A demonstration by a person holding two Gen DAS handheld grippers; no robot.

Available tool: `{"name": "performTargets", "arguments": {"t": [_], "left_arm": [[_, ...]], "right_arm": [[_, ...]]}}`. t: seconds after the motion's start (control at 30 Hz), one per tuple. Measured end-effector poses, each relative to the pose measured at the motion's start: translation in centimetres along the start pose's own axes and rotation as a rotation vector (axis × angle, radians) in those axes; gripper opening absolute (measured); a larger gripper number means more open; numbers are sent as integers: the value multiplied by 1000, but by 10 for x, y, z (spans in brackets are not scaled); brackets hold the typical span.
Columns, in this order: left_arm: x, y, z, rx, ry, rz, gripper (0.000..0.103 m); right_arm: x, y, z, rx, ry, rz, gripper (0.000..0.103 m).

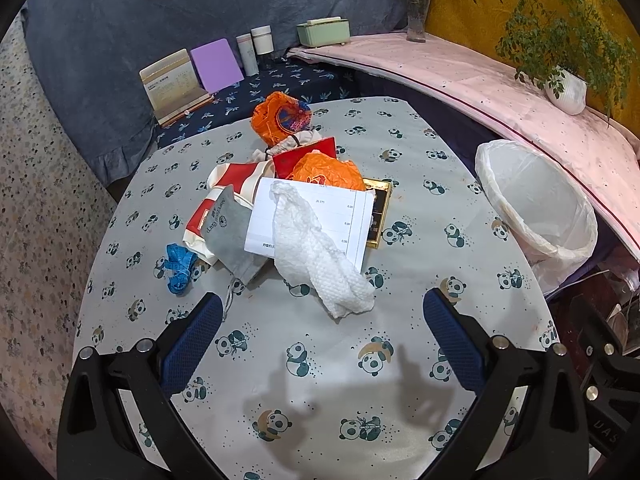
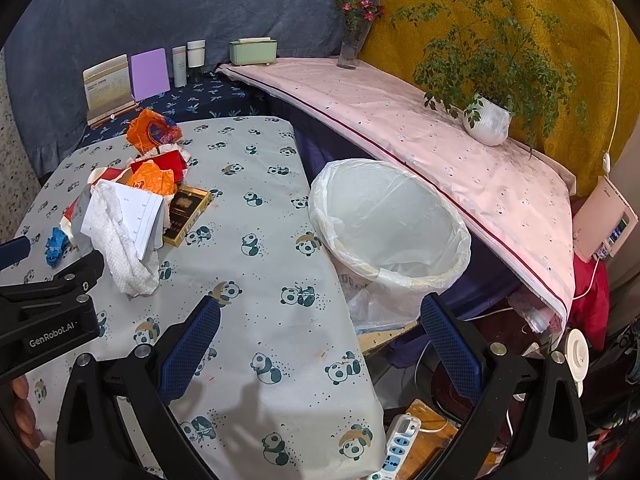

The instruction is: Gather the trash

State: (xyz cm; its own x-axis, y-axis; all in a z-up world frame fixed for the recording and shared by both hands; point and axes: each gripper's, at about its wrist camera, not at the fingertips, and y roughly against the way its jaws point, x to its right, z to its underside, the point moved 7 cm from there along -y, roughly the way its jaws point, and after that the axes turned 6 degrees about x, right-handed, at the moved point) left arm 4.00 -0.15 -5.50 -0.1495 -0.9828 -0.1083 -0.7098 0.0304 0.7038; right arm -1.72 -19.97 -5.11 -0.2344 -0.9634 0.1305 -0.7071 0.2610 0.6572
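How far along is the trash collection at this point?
Nothing looks done: the white-lined trash bin appears empty. Nothing in hand: left tongs and right tongs are open. All is left: crumpled white paper towel, orange wrappers and printed sheet on the panda-print tablecloth.

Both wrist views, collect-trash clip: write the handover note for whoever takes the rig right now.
Left gripper: open, empty, above the table in front of the pile.
Right gripper: open, empty, over the table edge near the bin.
Trash pile sits mid-table: white paper towel draped over a printed sheet, orange wrappers, grey pouch, blue strip, dark gold-edged box.
Lined bin stands beside the table; no pile items visible in it.
Done: nothing visibly binned. Left: everything, the paper towel being nearest.
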Motion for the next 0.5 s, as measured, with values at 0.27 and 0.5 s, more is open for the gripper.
{"name": "performTargets", "arguments": {"t": [0.27, 0.5], "left_arm": [[0, 0, -1, 3, -2, -1, 96], [4, 0, 0, 8, -11, 10, 96]], "right_arm": [[-1, -1, 0, -3, 3, 3, 96], [1, 0, 1, -4, 1, 6, 96]]}}
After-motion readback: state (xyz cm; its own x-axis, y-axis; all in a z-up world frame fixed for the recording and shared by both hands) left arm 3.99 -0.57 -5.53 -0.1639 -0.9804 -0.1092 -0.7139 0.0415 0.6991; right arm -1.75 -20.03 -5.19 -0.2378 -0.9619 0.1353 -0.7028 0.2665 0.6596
